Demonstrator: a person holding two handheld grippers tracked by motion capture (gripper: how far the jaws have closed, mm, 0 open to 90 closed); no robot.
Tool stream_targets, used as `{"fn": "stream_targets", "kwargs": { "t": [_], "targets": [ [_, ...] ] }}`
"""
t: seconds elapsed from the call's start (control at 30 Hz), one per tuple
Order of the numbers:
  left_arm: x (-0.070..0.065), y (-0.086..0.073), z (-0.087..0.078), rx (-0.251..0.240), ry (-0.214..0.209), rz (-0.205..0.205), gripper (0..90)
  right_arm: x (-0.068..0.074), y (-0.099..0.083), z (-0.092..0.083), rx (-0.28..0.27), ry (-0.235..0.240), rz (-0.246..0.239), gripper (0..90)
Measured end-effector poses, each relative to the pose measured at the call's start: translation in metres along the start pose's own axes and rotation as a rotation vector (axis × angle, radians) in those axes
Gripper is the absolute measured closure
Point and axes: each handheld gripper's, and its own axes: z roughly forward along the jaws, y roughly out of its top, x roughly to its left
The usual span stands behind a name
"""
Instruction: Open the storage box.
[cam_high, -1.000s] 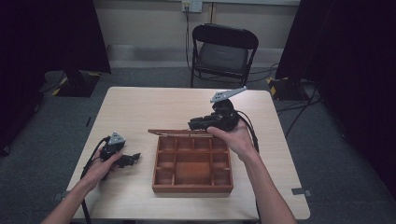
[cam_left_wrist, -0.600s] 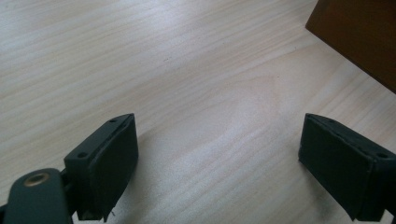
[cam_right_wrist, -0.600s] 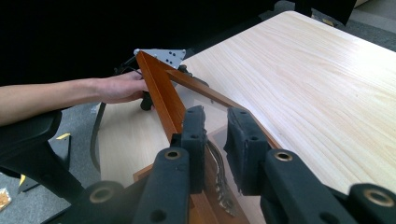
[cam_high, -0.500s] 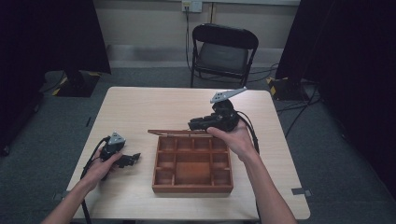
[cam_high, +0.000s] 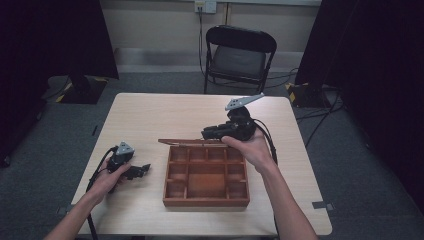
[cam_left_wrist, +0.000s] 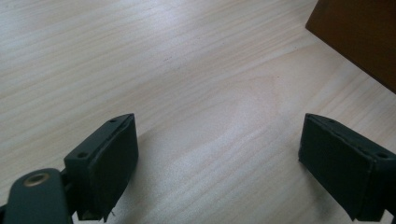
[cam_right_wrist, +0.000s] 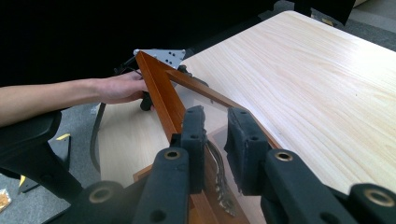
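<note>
Two grippers at work. Right gripper (cam_high: 210, 133) sits at the box's (cam_high: 206, 176) 12 o'clock edge, jaws pressed nearly together on the lid (cam_high: 192, 143), pinching its clasp side. Lid is a wood frame w/ clear pane, raised edge-on above the box's far rim in the high view; in the right gripper view the lid (cam_right_wrist: 161, 95) runs up and away toward 11 o'clock from the right gripper (cam_right_wrist: 215, 140). A small metal clasp (cam_right_wrist: 219, 179) hangs just below the pads.

Box is wood, open, split into compartments: a row of small ones along the far side, a big one mid, small ones at the sides. All look empty.

Left gripper (cam_high: 141, 170) rests on the table (cam_high: 150, 115) at the box's 9 o'clock, near but apart. Its jaws are spread wide, nothing between; left gripper (cam_left_wrist: 219, 163) over bare wood, box corner (cam_left_wrist: 359, 37) at 1 o'clock.
</note>
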Motion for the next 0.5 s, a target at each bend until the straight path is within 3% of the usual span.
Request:
{"fn": "stream_targets", "kwargs": {
  "t": [0.5],
  "targets": [
    [0.0, 0.0, 0.0, 0.0, 0.0, 0.0, 11.4, 0.0007, 0.0003, 0.0002, 0.001, -0.005, 0.0, 77.4]
  ]
}}
